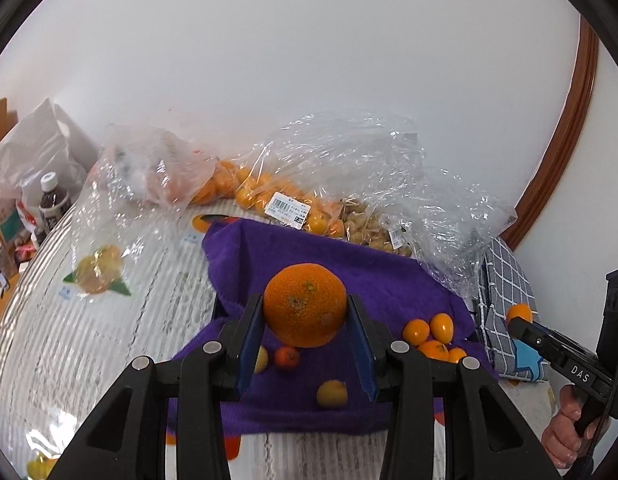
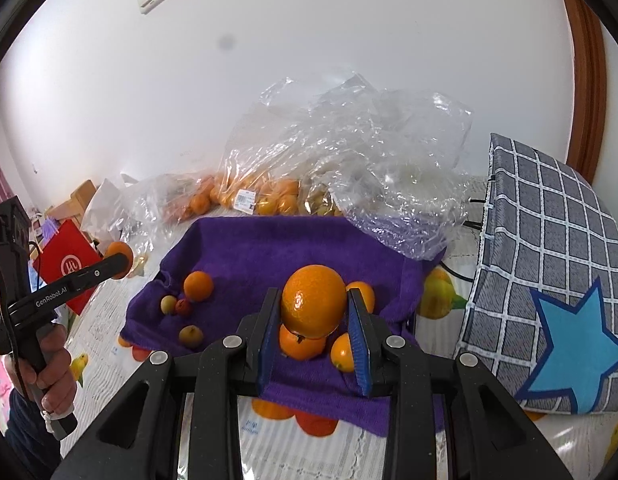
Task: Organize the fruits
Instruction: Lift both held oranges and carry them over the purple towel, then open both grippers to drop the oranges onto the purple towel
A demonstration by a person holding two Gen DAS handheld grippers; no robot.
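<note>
My left gripper is shut on a large rough-skinned orange and holds it above the purple towel. My right gripper is shut on a smooth orange above a cluster of oranges at the towel's right side. In the left wrist view that cluster lies at the right, and small yellow and red fruits lie at the towel's left. In the right wrist view an orange and small fruits lie at the towel's left.
Clear plastic bags with oranges and pale fruit lie behind the towel by the white wall. A checked cushion with a blue star stands at the right. A bottle and bags stand at the far left.
</note>
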